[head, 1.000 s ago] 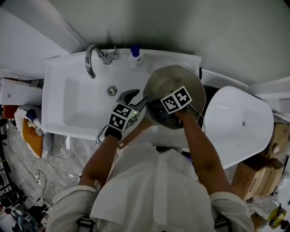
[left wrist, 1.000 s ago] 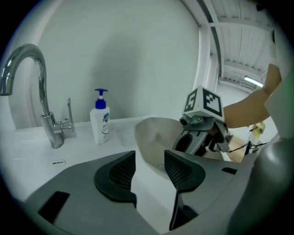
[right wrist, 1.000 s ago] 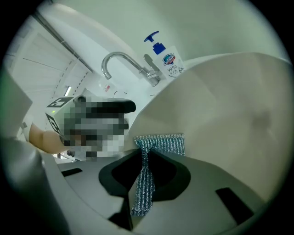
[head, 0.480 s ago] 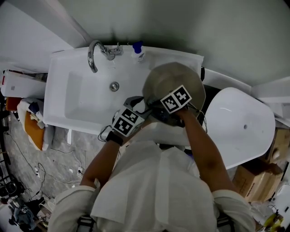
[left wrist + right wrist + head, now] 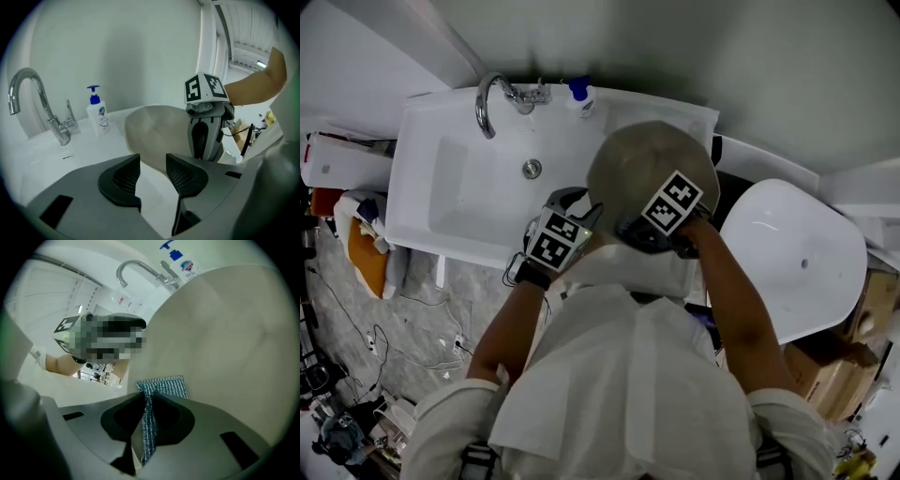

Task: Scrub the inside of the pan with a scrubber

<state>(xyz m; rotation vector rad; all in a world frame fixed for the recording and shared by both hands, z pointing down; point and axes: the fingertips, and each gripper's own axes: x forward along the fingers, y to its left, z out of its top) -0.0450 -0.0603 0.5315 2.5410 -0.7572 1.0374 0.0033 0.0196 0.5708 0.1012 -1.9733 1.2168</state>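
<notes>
**Head view.** The pan [image 5: 642,164] sits at the right end of the sink [image 5: 422,141], past the tap [image 5: 487,112] and the soap bottle [image 5: 579,94]. The left gripper [image 5: 579,208] points at the pan's near-left edge. The right gripper [image 5: 649,232] reaches over the pan's near side. This view shows the layout but neither grip.

**Left gripper view.** The fingers [image 5: 187,176] have just been closing, yet they stand apart with nothing clamped. Only white sink surface shows in the gap, and the pan's rim lies just beyond the tips. The right gripper's body appears against the pan. Likely risk: with the pan unheld, scrubbing pressure may slide or rock it against the sink. The fingers may also close short of the rim.

**Right gripper view.** The fingers [image 5: 173,416] are clenched on the scrubber [image 5: 161,386], a speckled blue-green pad pinched along one edge. Its free end lies against the pan's inner surface, a contact only this view shows. Likely risk: so narrow a hold may let the pad fold or pull out under a hard stroke, so that the fingers scrape the pan instead.
</notes>
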